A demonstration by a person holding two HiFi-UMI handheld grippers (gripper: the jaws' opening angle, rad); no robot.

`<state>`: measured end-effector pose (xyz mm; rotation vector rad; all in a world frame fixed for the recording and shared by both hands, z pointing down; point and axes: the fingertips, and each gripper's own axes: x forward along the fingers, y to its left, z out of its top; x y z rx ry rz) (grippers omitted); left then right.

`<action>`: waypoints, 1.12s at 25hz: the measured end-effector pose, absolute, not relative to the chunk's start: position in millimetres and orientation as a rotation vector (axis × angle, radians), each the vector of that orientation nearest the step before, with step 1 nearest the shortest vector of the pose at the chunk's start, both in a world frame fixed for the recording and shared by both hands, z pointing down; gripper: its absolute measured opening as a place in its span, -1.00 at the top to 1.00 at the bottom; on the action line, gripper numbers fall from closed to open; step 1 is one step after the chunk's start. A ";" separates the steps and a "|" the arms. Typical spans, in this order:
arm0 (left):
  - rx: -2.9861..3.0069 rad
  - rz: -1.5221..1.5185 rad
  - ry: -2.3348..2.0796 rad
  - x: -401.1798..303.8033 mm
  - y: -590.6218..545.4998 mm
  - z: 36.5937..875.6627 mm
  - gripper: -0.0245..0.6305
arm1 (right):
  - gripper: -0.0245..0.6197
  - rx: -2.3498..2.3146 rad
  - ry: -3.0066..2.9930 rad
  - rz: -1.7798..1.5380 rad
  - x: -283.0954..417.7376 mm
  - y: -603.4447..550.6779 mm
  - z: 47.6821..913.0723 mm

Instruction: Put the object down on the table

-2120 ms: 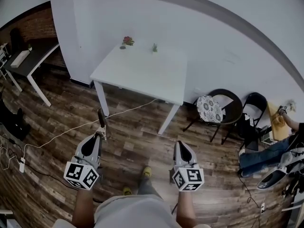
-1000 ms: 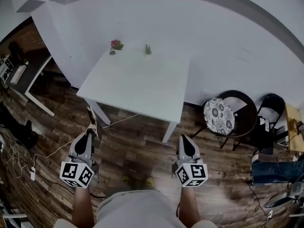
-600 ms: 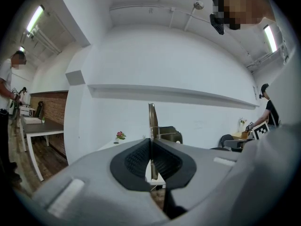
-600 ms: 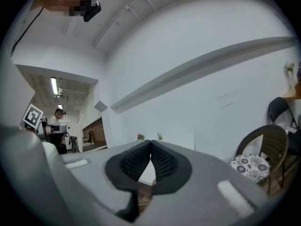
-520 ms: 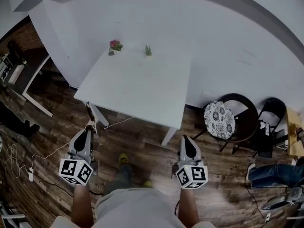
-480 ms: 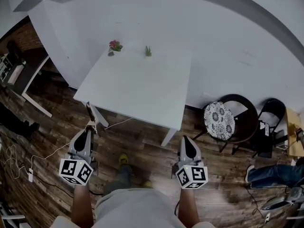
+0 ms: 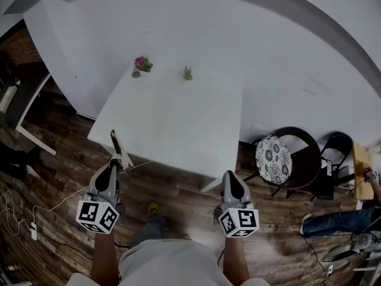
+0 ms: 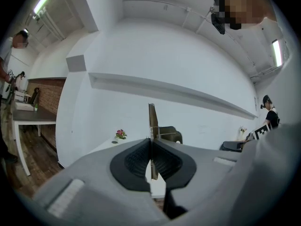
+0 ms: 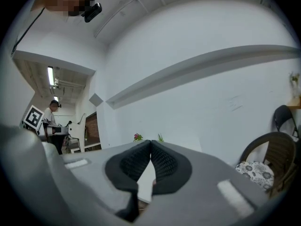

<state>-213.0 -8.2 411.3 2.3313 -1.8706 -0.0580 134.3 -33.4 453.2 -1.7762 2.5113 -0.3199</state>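
Observation:
A thin flat brown strip [image 7: 116, 147] sticks forward out of my left gripper [image 7: 122, 165], whose jaws are shut on it. In the left gripper view the strip [image 8: 152, 119] stands upright, edge-on, pinched between the black pads [image 8: 139, 160]. It hangs over the wooden floor just short of the front edge of the white table [image 7: 172, 121]. My right gripper [image 7: 230, 175] is level with the left one, to its right, near the table's front right leg. In the right gripper view its pads [image 9: 162, 161] meet at the tip with nothing between them.
A pink flower pot [image 7: 140, 64] and a small green plant [image 7: 188, 72] stand at the table's far edge by the wall. A chair with a patterned cushion [image 7: 271, 157] and a folding chair [image 7: 334, 159] stand to the right. A white cable [image 7: 50, 202] lies on the floor.
The table has come closer and both grippers now sit near its front edge. The left gripper still holds the strip and the right one stays shut.

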 end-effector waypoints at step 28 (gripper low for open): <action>2.467 -0.050 -1.552 -287.0 -195.2 429.3 0.90 | 0.91 -1.991 2.387 -0.316 35.3 -160.5 447.8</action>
